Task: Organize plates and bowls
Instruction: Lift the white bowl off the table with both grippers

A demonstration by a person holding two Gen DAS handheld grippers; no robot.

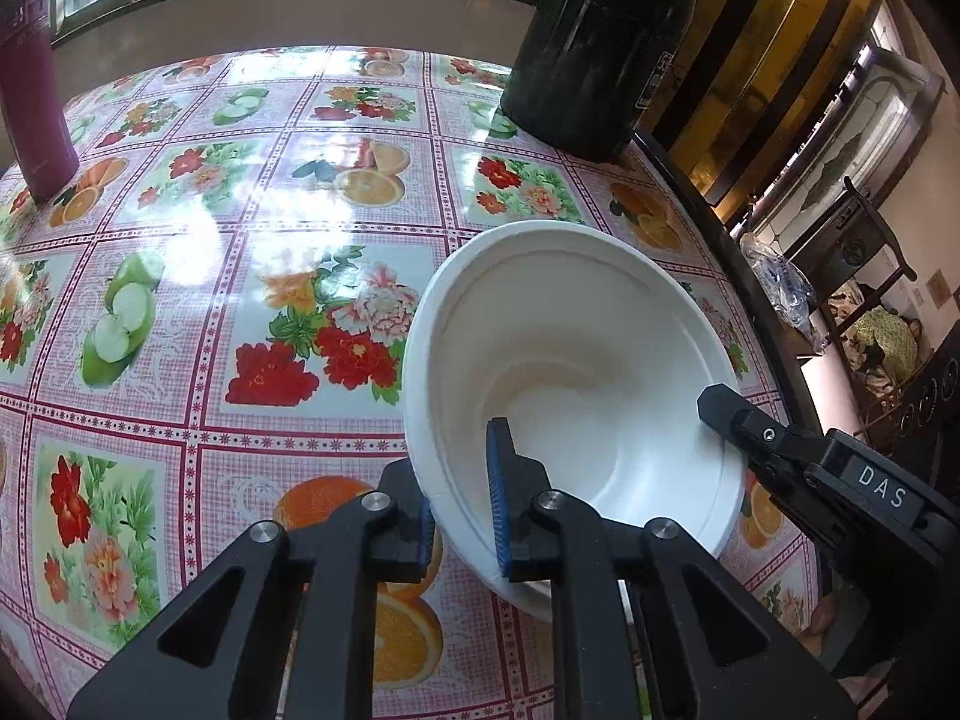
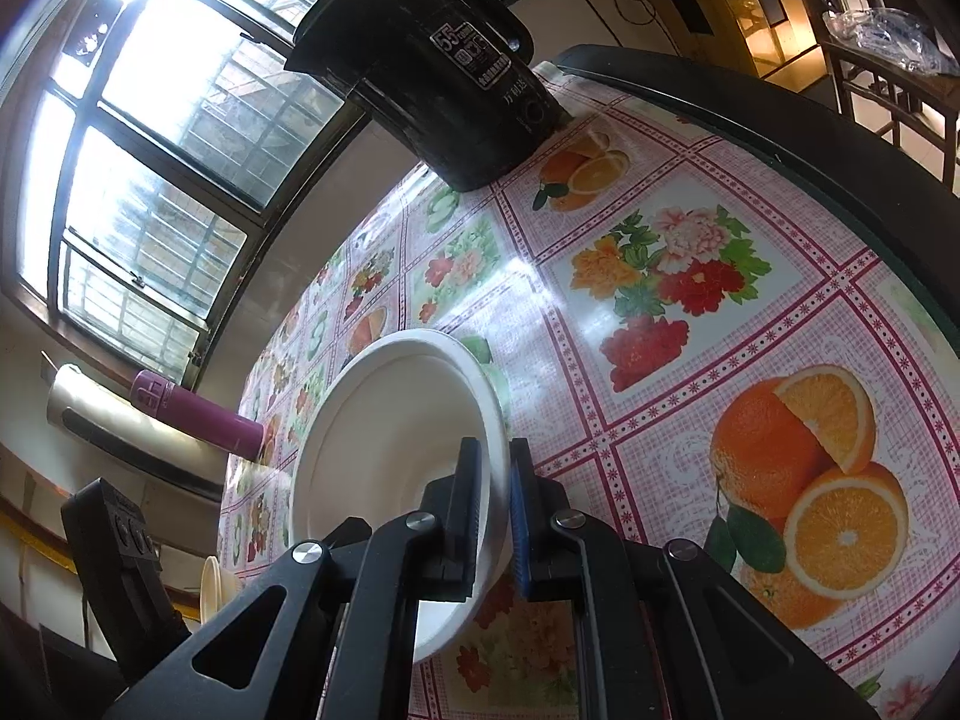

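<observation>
black left gripper [image 1: 462, 534] fills the near edge of the left wrist view, jaws pressed onto the rim of a white bowl [image 1: 570, 372], one blue pad [image 1: 497, 510] inside the wall, the other outside. right gripper [image 2: 495, 504] pinches the rim of the same bowl [image 2: 384, 420] at another point; its fingers also show at the right of the left view [image 1: 750, 426].

bowl is tilted, apparently lifted off the flowered tablecloth [image 1: 240, 312], near the table's right edge; contact underneath cannot be told.

handling, judged: thin-walled, looks like a light disposable bowl, stiff enough at the rolled rim but likely to flex or crease under a hard squeeze. smooth surface, could slip from the pads if tilted further. rim is the sensible hold; two holds spread apart steady it.

elsewhere: black pot [image 1: 600, 48] at the far table edge, maroon flask [image 1: 30, 96] far left, both well apart from the bowl. pale stacked dishes [image 2: 216, 591], partly hidden, low left in the right wrist view.
</observation>
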